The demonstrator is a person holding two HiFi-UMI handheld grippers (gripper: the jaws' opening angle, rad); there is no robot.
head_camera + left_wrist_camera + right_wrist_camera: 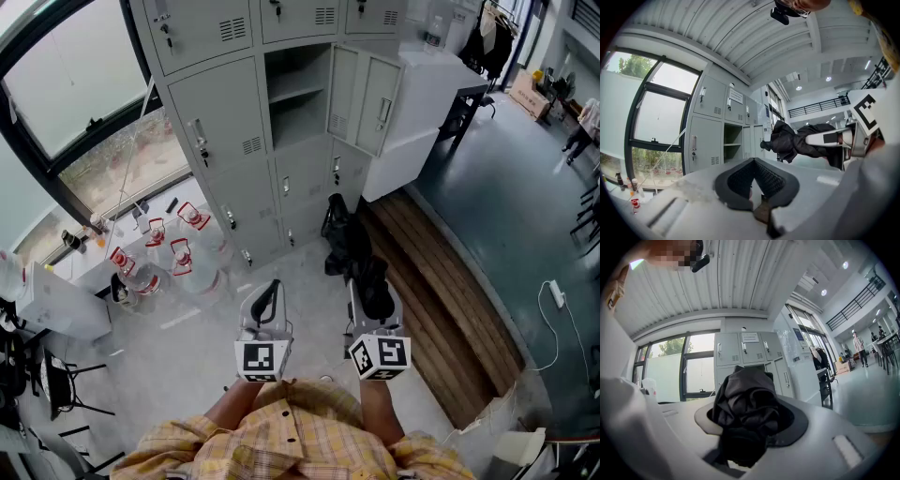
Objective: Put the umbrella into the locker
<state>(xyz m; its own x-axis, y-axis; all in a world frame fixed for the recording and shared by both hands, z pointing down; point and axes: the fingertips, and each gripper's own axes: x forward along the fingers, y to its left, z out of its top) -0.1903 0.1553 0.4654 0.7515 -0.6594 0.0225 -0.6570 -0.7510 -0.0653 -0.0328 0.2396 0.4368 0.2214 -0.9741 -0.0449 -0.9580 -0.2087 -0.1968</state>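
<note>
Pressing on a black folded fabric umbrella, the jaws of the right gripper are kept partly apart by the bundled cloth. The umbrella is held level in the air, pointed toward the grey metal locker bank and well apart from its open compartment. The jaws of the left gripper are closed, tips meeting, with nothing between them.

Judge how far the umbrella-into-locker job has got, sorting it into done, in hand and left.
Done: one locker compartment stands open, and the folded black umbrella is picked up. In hand: the right gripper clamps it in its fingers, some way short of the lockers; the left gripper carries nothing. Left: carry it over, set it inside, let go.
</note>
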